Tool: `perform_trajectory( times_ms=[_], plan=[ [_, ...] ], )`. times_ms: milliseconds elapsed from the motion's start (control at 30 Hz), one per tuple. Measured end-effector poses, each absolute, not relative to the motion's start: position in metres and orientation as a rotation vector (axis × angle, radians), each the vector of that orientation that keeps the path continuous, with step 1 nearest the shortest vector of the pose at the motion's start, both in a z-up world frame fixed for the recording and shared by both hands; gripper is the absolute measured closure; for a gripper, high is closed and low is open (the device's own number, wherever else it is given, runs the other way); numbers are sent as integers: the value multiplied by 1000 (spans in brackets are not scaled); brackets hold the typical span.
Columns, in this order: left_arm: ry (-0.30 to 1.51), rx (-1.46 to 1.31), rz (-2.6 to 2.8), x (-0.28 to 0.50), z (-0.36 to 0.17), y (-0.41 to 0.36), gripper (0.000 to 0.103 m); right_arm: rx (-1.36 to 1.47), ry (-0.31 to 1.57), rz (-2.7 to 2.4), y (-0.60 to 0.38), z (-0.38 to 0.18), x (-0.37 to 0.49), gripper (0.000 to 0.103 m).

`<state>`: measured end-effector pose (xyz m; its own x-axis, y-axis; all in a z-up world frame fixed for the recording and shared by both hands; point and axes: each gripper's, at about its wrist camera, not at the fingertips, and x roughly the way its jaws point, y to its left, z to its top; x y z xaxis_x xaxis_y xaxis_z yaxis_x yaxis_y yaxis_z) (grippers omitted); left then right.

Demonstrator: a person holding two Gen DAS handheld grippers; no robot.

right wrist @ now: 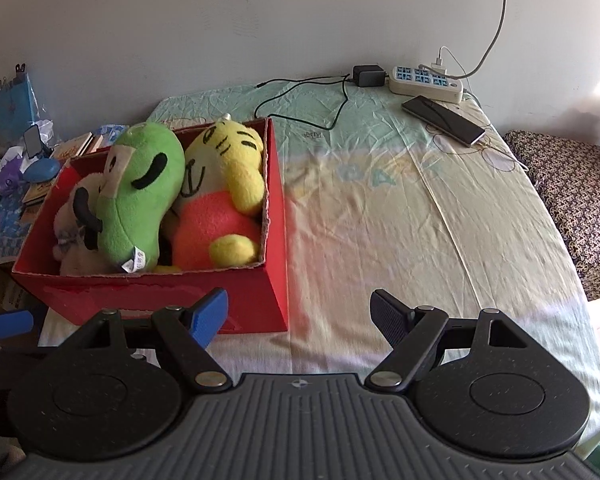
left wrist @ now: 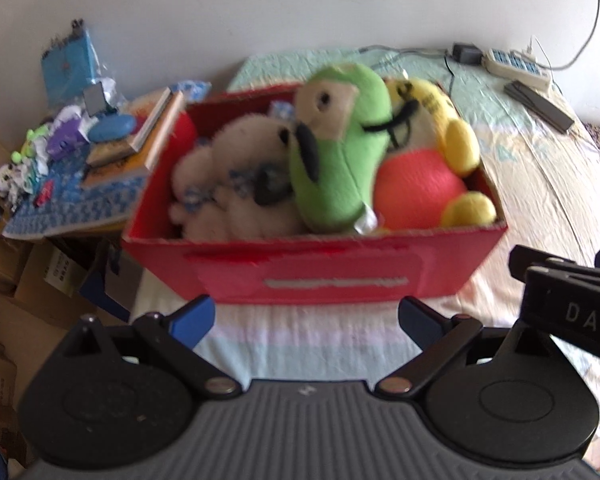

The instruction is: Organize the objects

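Left wrist view
Red box point(left wrist: 312, 276): open-topped cardboard, sitting on the bed's sheet point(left wrist: 532, 184) near its left edge; a pale label strip shows on the near wall
Green plush point(left wrist: 336, 148): leans upright in the middle of the box, beige face, black markings; a white tag hangs at its lower end
Yellow plush point(left wrist: 440, 140): packed against the box's right wall, orange belly, yellow paws
White plush point(left wrist: 236, 176): fills the left half of the box; its shape is hard to read through blur
Left gripper point(left wrist: 306, 318): fingers spread wide, nothing between them; it hangs just in front of the box's near wall
Cut off: the other gripper's black body enters at the right edge, lettering only partly legible
Edges: a cluttered side table point(left wrist: 76, 184) with books stands just left of the box; bare sheet lies to the right

Right wrist view
Red box point(right wrist: 236, 304): at the left, its right wall and near corner toward the camera
Plush toys: green plush point(right wrist: 140, 196) lies over the white plush point(right wrist: 76, 248); yellow plush point(right wrist: 224, 184) sits against the right wall
Right gripper point(right wrist: 300, 314): fingers parted and empty, over the sheet point(right wrist: 400, 216) just right of the box's near corner
Hidden: the white plush is mostly covered; the left gripper's blue fingertip point(right wrist: 8, 326) peeks in at the left edge
Open room: wide bare sheet to the right; a power strip point(right wrist: 424, 80), a phone point(right wrist: 444, 120) and a black cable point(right wrist: 312, 100) lie well apart by the wall
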<state>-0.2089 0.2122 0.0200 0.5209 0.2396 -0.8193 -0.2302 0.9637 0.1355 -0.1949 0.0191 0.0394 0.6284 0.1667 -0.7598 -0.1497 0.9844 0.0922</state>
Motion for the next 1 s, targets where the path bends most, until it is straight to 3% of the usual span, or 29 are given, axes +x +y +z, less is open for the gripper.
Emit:
perform_trajectory(
  times_ms=[1000],
  plan=[
    [905, 80, 384, -181, 67, 297, 4, 74, 738, 218, 80, 80, -177, 22]
  ],
)
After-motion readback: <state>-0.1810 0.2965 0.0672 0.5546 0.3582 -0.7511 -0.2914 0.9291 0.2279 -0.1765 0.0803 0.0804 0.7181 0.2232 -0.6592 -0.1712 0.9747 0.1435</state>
